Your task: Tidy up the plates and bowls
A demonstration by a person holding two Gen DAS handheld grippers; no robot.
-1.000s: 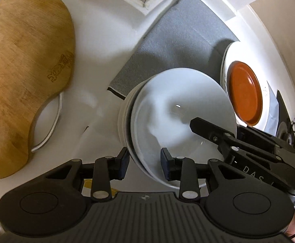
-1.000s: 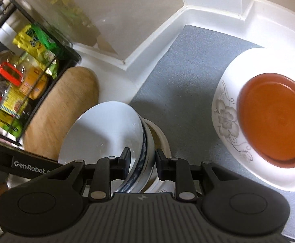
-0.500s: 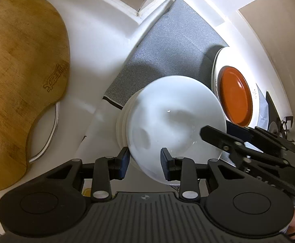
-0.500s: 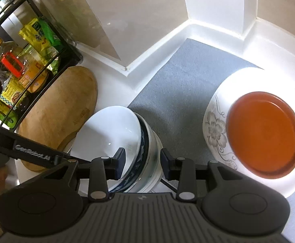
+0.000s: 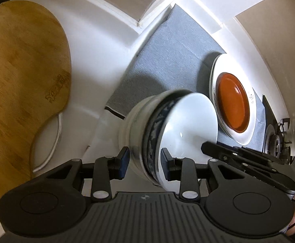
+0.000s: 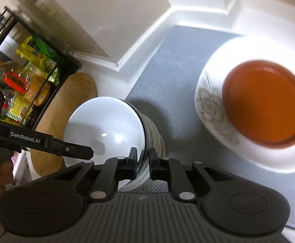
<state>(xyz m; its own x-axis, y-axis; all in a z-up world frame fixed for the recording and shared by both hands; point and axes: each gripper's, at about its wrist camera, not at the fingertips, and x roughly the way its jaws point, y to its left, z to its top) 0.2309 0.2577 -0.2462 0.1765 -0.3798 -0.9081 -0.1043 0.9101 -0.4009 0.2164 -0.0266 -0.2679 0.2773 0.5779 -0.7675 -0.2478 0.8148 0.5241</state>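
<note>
A stack of nested bowls [image 5: 167, 133] with a white bowl on top and a blue-patterned one under it is held up and tilted above the grey mat [image 5: 167, 60]. My left gripper [image 5: 144, 165] is shut on the near side of the stack's rims. My right gripper [image 6: 142, 163] is shut on the opposite side of the bowl stack [image 6: 107, 133]. An orange plate [image 6: 265, 105] lies on a white floral plate [image 6: 210, 109] on the mat to the right; both show in the left wrist view [image 5: 232, 105].
A wooden cutting board [image 5: 19, 85] lies on the white counter at the left. A black wire rack [image 6: 21, 81] with bottles and packets stands behind it. A gas stove [image 5: 277, 141] sits at the far right. White walls and a corner ledge bound the back.
The bowl stack has risen off the counter and tilted, carried by both grippers toward the grey mat. The right gripper's fingers have closed tighter on the rims.
</note>
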